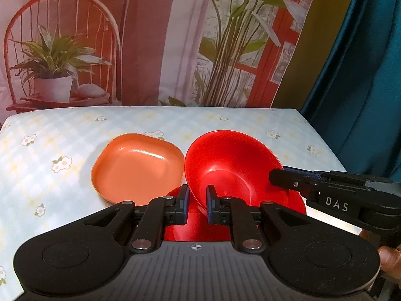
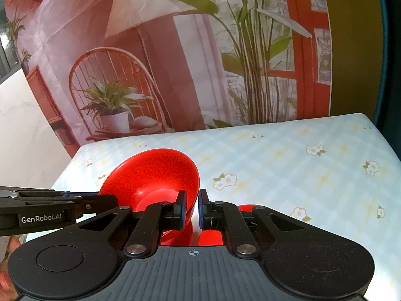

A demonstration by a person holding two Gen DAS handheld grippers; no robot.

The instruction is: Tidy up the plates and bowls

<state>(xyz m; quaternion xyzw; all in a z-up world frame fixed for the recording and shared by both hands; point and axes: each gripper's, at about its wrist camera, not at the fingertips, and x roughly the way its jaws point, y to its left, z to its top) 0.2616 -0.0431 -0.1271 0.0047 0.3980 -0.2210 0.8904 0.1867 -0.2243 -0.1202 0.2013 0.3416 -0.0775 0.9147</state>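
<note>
The red bowl (image 1: 230, 165) is held tilted above a red plate (image 1: 190, 225), its rim pinched by both the left gripper (image 1: 196, 205) and right gripper (image 2: 192, 210). Stacking is judged underway; level lowering is required next. An orange dish (image 1: 135, 168) lies just beside it.

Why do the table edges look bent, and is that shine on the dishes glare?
Left wrist view: the fisheye lens bows the table edge; white glare streaks the orange dish, and the red bowl glows oversaturated. Right wrist view: the same curving bends the backdrop, the red bowl looks blown-out, and the tablecloth is washed pale.
</note>
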